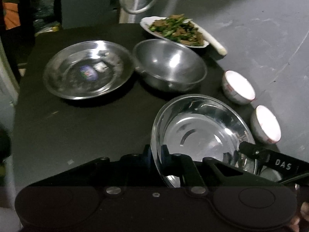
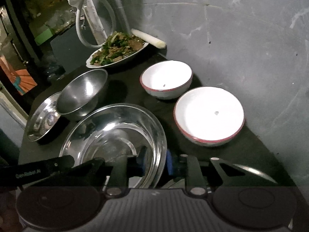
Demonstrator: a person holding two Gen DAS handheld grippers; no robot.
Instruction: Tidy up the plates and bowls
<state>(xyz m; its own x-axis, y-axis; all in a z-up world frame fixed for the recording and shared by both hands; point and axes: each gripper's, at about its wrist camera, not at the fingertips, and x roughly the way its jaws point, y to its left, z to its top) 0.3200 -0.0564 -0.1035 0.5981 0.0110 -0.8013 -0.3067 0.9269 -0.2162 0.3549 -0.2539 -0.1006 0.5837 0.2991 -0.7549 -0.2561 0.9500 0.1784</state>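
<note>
both grippers (image 1: 157, 155) (image 2: 154, 162) clamping steel plate (image 1: 200, 127) rim

Dim, grainy; white bowls (image 2: 209, 116) blown out, glare on steel plate (image 1: 200, 129), fisheye-dark corners, soft blur.

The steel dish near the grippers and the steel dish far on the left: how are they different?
The near steel dish is gripped at its rim by both grippers, left and right, and sits tilted; the far steel dish lies flat and untouched. The far one has a label inside; the near one shows none. Both are shallow, shiny and empty.
</note>
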